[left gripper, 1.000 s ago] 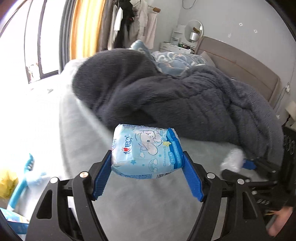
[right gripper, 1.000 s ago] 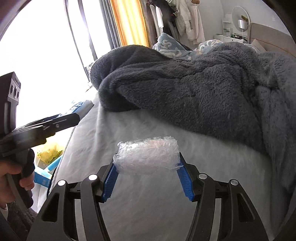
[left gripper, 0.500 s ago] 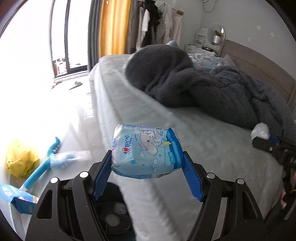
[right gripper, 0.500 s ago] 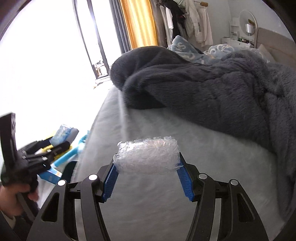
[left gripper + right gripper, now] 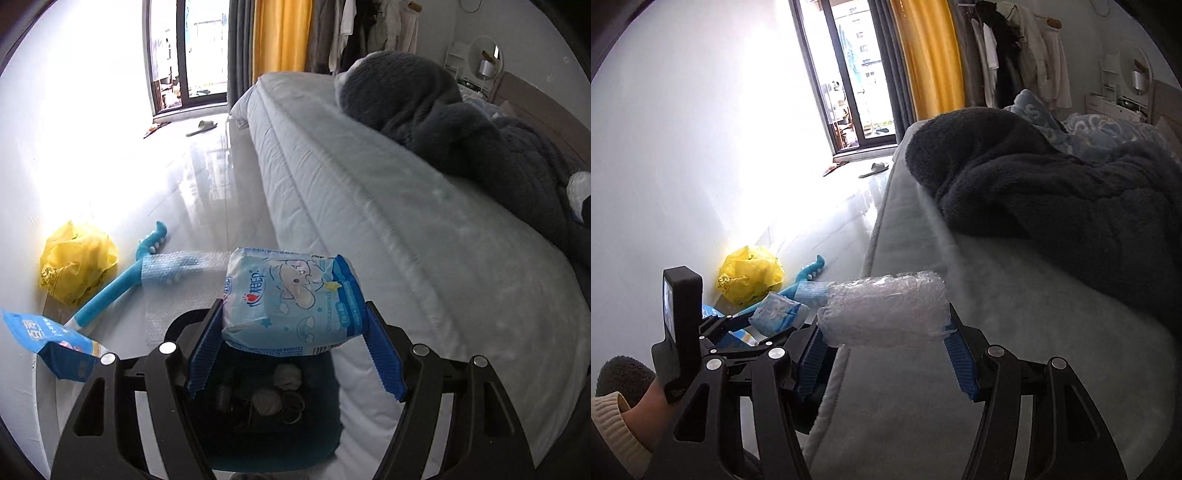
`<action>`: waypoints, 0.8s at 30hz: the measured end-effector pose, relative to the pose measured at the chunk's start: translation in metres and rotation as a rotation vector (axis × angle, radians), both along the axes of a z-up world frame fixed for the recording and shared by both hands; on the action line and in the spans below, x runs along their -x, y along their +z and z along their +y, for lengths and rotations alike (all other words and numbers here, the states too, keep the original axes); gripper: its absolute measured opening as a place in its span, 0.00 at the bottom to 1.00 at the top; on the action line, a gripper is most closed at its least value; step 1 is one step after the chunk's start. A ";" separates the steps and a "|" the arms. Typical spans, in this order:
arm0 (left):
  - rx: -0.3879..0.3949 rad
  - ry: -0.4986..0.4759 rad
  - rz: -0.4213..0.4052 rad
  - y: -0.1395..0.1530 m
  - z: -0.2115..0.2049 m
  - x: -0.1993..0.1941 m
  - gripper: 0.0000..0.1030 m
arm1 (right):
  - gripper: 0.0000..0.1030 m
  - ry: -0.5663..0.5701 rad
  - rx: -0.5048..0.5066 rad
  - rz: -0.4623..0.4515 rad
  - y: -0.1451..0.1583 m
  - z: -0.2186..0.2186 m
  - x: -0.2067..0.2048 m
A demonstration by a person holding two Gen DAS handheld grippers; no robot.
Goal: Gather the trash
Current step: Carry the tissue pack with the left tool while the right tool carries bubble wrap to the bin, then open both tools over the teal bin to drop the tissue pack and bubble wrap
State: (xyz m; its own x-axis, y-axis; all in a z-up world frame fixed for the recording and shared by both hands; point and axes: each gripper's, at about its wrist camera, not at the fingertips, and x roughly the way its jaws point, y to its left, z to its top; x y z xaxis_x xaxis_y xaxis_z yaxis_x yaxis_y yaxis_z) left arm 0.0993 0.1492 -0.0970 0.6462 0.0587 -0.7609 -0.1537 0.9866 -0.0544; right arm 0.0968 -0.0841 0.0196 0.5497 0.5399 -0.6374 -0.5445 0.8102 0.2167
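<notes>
Below the left hand-held gripper [image 5: 295,354] we see a dark, blue-walled bin [image 5: 325,439] standing on the floor against the side of the pale grey bed [image 5: 424,258]. Inside it lie a few crumpled whitish wads [image 5: 286,374] and some dark scraps we cannot make out.

Only the left wrist view looks down into that bin. It also shows, on the floor to the left of the left hand-held gripper, a blue printed snack bag [image 5: 51,343], and beyond it a crumpled yellow plastic bag [image 5: 74,266] and a long blue plastic toy [image 5: 122,280] with a bubble-wrap sleeve around its middle. The right wrist view shows what the left one does not: the person's hand [image 5: 642,413] with a cream knitted cuff gripping the handle of the left hand-held gripper, down at the left of the right one, and a patterned blue quilt [image 5: 1108,136] behind the dark grey fleece blanket [image 5: 1071,206] heaped on the bed.

The left hand-held gripper stands about half open, its blue pads pressed on the ends of a light blue tissue pack with a cartoon print [image 5: 291,302], held above the bin. The right hand-held gripper [image 5: 886,354] is likewise clamped at medium width on a roll of clear bubble wrap [image 5: 886,310], held over the edge of the bed.
</notes>
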 end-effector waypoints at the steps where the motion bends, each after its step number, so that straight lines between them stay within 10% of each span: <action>1: -0.001 0.003 0.010 -0.003 0.004 0.001 0.73 | 0.59 0.009 -0.001 0.008 -0.002 0.004 0.000; 24: 0.119 0.090 0.310 -0.100 0.106 0.029 0.74 | 0.59 0.241 0.095 0.092 -0.052 0.147 -0.003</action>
State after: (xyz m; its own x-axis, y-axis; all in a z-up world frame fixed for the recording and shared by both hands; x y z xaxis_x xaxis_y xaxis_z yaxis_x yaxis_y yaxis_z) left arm 0.0707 0.2553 -0.1973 0.3791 0.0041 -0.9253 -0.2669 0.9580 -0.1051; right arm 0.0996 0.0625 -0.0325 0.3499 0.5836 -0.7328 -0.7054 0.6789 0.2039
